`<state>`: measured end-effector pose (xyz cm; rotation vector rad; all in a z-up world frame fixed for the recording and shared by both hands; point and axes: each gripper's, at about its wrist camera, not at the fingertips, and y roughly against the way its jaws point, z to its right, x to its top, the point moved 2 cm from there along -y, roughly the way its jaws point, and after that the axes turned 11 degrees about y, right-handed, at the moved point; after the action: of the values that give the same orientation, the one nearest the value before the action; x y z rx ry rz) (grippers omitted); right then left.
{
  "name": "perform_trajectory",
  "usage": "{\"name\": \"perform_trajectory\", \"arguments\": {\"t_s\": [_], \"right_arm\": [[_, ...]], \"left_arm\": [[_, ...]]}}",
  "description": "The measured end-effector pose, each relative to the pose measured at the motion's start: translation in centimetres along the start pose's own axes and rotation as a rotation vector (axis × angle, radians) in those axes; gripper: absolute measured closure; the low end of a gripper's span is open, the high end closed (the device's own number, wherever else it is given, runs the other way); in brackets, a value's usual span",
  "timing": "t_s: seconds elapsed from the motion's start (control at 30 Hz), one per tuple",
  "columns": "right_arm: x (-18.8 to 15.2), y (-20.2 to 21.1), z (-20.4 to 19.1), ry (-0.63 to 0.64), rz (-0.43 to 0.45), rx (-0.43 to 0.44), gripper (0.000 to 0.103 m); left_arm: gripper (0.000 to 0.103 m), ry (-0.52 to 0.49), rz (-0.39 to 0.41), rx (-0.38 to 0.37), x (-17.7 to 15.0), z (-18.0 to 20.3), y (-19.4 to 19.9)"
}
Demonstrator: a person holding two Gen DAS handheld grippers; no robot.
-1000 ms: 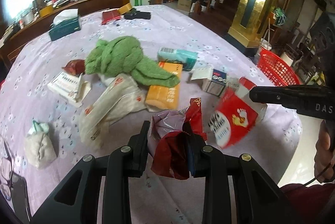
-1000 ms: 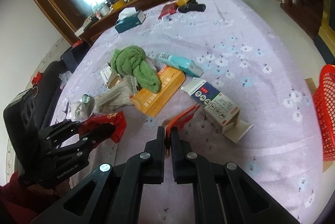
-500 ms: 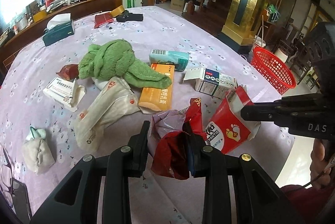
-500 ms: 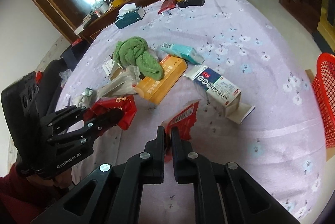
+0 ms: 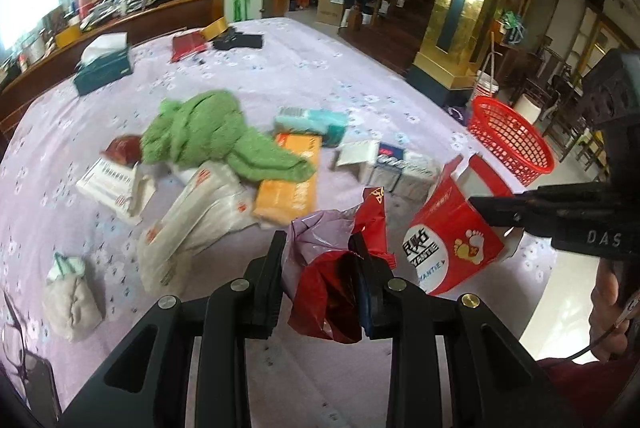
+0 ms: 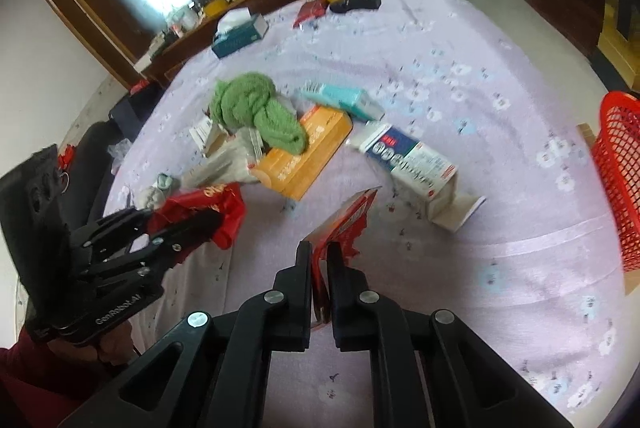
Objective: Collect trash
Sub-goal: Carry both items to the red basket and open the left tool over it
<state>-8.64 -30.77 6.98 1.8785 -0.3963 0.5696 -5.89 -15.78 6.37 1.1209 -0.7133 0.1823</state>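
My left gripper is shut on a crumpled red plastic bag, which hangs between its fingers just above the purple tablecloth. My right gripper is shut on the edge of a flattened red carton with a foot logo. That carton hangs to the right of the bag, pinched by the right gripper. In the right wrist view the left gripper and its red bag sit at the left. A red mesh basket stands beyond the table's right edge.
On the cloth lie a green towel, an orange box, a teal box, a white and blue carton, white bags, a grey pouch and a tissue box. The red basket is low at the right.
The red carton has come up off the cloth in my right gripper and now hangs more upright. The left gripper keeps the red bag in the same grip.
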Motion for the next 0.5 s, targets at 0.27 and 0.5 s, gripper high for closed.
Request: {"name": "perform_trajectory", "arguments": {"t_s": [0.27,0.5], "right_arm": [[0.2,6.2,5.3,-0.090,0.111,-0.085,0.095],[-1.3,13.2,14.1,-0.233,0.197,-0.251,0.095]], "left_arm": [[0.074,-0.083,-0.023,-0.096,2.8,7.3,-1.8],[0.074,-0.161,-0.085,-0.228,5.9,17.5,-5.2]]}}
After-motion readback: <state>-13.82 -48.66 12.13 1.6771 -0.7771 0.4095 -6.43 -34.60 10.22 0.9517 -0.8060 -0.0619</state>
